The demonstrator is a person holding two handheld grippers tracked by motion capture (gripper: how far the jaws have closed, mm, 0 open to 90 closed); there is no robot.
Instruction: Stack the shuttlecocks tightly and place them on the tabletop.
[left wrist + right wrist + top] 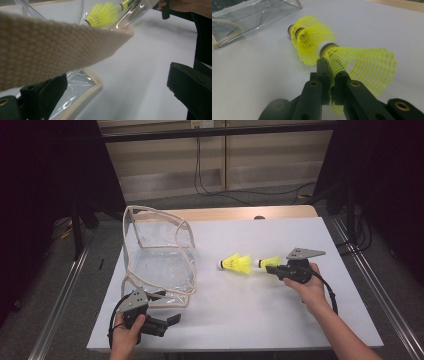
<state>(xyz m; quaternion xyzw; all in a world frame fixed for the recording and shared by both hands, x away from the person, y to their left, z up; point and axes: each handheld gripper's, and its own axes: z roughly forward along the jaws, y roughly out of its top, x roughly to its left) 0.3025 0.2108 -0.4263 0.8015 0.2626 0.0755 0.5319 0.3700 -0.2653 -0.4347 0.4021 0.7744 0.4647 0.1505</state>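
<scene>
We see 2 yellow mesh-plastic shuttlecocks beside a glossy clear plastic bag edged in rough beige woven cloth webbing; our matt black plastic right gripper pinches 1 skirt.

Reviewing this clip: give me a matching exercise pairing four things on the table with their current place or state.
Things:
1. right gripper
2. left gripper
3. clear bag
4. free shuttlecocks

States:
A. lying stacked on the white table, untouched
B. jaws apart, just below the bag's woven strap
C. shut on a yellow shuttlecock's skirt
D. standing at the table's left, beige-trimmed

Pairs: 1-C, 2-B, 3-D, 4-A
</scene>
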